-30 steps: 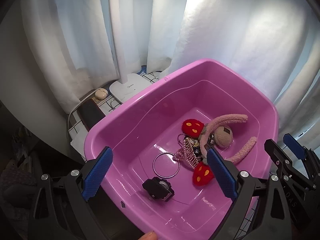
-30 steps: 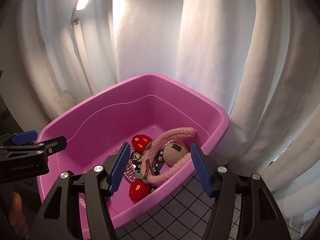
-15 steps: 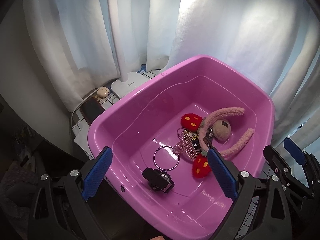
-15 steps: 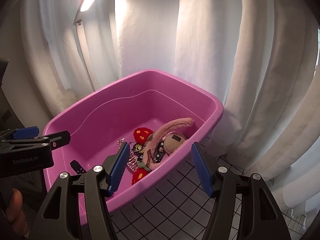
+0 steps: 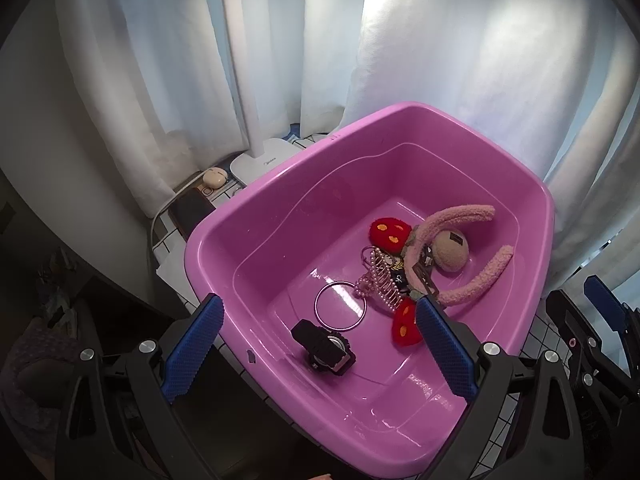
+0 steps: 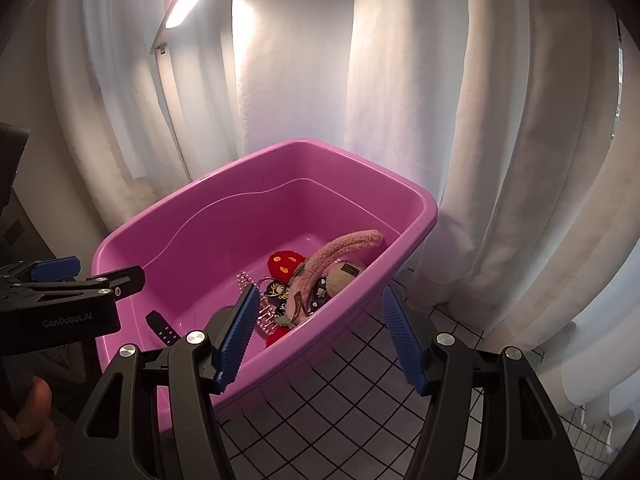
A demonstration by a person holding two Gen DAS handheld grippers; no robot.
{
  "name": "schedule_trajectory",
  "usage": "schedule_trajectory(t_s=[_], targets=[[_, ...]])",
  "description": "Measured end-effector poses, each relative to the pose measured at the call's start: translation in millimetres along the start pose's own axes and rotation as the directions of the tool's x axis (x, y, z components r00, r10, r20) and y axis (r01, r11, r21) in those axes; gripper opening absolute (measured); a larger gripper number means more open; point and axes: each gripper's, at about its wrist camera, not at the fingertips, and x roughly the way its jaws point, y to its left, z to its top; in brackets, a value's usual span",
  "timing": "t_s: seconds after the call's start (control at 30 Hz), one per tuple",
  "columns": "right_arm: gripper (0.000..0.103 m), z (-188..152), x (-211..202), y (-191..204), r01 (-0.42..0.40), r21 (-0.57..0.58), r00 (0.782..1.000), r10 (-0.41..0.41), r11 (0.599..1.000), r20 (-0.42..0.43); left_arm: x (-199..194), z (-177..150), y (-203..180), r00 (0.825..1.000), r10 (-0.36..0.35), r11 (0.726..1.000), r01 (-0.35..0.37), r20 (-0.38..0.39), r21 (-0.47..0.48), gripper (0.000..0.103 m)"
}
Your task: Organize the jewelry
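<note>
A pink plastic tub [image 5: 280, 176] [image 6: 256, 160] holds a pile of accessories: a fuzzy pink headband [image 5: 476, 280] [image 6: 340, 248], red plush pieces [image 5: 386, 232] [image 6: 284, 262], a pearl hair clip [image 5: 378, 280], a metal bangle [image 5: 340, 306] and a black watch [image 5: 324, 346]. My left gripper [image 5: 316, 352] is open and empty above the tub's near edge. My right gripper [image 6: 320, 332] is open and empty above the tub's right rim. The left gripper also shows at the left of the right wrist view [image 6: 80, 280].
White curtains [image 6: 500, 160] hang behind and to the right. A white lamp base [image 5: 264, 160], an earbud case [image 5: 214, 178] and a dark phone [image 5: 192, 212] lie left of the tub. The tub stands on a gridded white surface [image 6: 360, 400].
Both grippers have pulled back and up from the tub, so it looks smaller and farther. Both stay open and empty. The items in the tub have not moved.
</note>
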Motion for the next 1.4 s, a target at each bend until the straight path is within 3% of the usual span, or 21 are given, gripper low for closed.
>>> schedule_trajectory(t_s=[1.4], targets=[[0.061,-0.8,-6.8,-5.8,0.011,0.018,1.0,-0.011,1.0,-0.014,-3.0,-0.4,-7.0,1.0,0.002,1.0,-0.002,-0.001,-0.004,0.095]])
